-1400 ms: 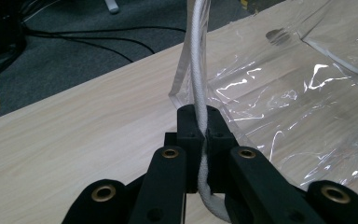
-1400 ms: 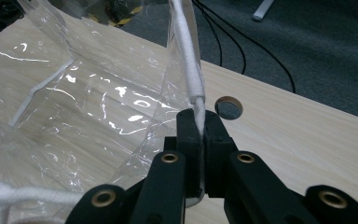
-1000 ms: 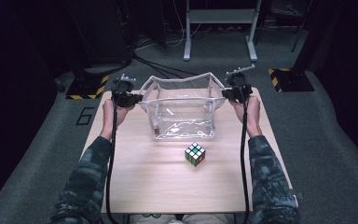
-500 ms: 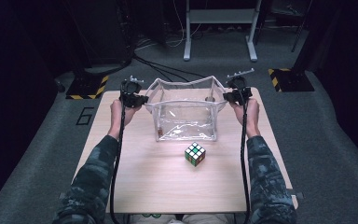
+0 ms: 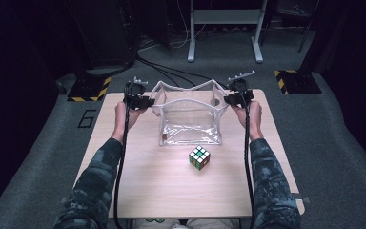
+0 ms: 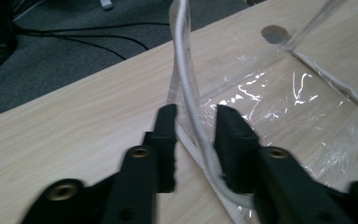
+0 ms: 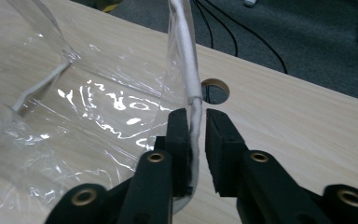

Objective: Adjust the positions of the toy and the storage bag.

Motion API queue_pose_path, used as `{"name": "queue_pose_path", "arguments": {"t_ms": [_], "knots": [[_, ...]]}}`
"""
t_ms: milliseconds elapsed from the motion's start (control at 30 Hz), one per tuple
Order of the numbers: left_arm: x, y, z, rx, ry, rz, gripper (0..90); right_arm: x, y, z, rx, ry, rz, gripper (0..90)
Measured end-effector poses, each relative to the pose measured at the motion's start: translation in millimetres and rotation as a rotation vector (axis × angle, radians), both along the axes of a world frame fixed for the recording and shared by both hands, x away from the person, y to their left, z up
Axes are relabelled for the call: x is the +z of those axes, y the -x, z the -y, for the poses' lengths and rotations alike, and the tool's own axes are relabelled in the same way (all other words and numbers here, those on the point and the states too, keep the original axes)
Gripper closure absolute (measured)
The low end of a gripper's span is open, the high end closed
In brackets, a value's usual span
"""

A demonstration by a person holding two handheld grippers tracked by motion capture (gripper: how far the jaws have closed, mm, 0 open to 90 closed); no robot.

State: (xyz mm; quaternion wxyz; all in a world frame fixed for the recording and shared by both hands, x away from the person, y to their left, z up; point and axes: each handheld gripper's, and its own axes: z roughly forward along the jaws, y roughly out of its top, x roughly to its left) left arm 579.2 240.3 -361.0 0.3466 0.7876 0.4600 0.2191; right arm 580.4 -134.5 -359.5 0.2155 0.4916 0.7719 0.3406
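Jaws just opening, both grippers loose around clear bag [image 5: 190, 119] rim edges, cube [image 5: 199, 157] well apart.

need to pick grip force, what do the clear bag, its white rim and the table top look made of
Clear bag: thin soft plastic film, likely vinyl; see-through, glossy, with bright glints and creases. White rim: looks like a matte fabric or soft plastic binding sewn along the edge; it bends in curves. Which of the two is unclear. Table top: pale wood-grain board, probably laminate, smooth and nearly matte.
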Motion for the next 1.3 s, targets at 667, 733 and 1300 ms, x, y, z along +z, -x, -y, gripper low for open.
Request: {"name": "queue_pose_path", "arguments": {"t_ms": [667, 733, 1300], "knots": [[22.7, 32.8, -20.8, -0.060, 0.027, 0.039, 13.3, 23.1, 40.1, 12.9, 0.059, -0.082, 0.081, 15.5], [22.0, 37.6, -23.9, -0.060, 0.029, 0.041, 11.0, 22.2, 46.0, 13.3, 0.078, -0.072, 0.091, 15.0], [-6.9, 72.8, -38.5, -0.092, -0.010, 0.035, 2.3, -7.3, 94.5, 7.6, 0.145, -0.006, 0.110, 9.6]]}}
